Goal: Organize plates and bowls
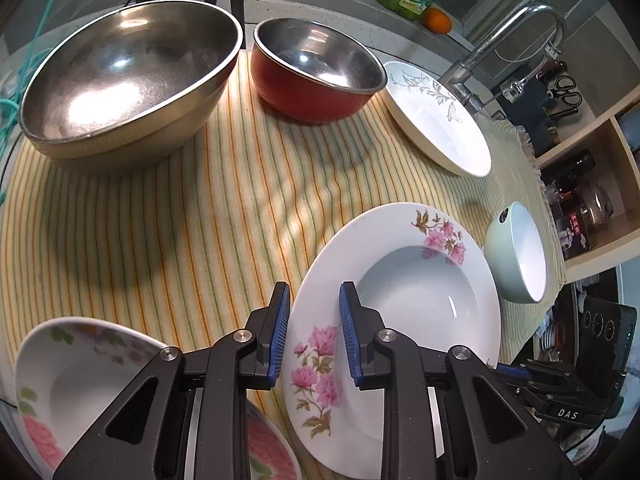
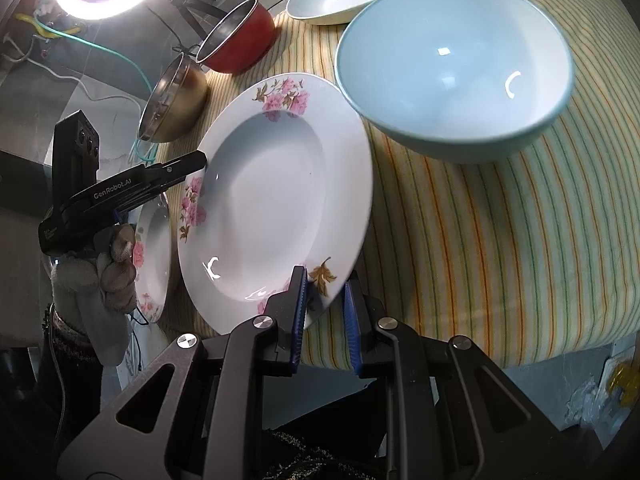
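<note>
Between both tools' nearly closed jaws, gripping the flowered plate (image 2: 276,196) by opposite rims, readying a level lift for stacking.

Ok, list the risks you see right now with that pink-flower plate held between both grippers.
1. The left gripper and the right gripper each pinch only the thin rim of the flowered plate; glazed china could slip out.
2. The plate hangs tilted above the striped cloth, close to the pale blue bowl; a swing may knock it.
3. A second flowered dish sits under the left gripper; lowering carelessly could chip it.
</note>
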Available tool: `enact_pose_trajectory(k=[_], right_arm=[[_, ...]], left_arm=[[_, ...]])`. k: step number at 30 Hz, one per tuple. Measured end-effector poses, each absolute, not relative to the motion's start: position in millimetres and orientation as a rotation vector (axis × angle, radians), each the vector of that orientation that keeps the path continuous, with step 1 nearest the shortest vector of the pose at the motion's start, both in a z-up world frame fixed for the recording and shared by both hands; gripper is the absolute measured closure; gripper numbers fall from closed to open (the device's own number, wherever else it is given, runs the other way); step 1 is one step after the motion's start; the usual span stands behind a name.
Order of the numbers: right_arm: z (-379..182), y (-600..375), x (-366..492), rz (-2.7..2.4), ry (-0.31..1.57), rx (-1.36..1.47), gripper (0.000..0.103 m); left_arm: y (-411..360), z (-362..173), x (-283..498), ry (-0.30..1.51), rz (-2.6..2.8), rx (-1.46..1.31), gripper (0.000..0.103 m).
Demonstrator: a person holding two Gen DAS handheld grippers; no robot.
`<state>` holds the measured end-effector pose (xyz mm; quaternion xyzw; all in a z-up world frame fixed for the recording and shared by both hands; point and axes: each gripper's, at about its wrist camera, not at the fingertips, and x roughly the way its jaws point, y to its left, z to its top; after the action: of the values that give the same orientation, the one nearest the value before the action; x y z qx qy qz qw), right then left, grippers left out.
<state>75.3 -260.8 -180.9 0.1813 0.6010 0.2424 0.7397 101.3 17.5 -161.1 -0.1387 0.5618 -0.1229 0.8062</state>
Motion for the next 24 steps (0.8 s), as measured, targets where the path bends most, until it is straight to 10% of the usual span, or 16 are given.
enact_pose_trajectory(k=[24], right_arm=[[-183.1, -258.9, 65.7, 0.542, 1.315, 0.36, 0.079]], left_arm=[[12.9, -162.0, 93.4, 1.2, -0.265, -0.288, 0.08]])
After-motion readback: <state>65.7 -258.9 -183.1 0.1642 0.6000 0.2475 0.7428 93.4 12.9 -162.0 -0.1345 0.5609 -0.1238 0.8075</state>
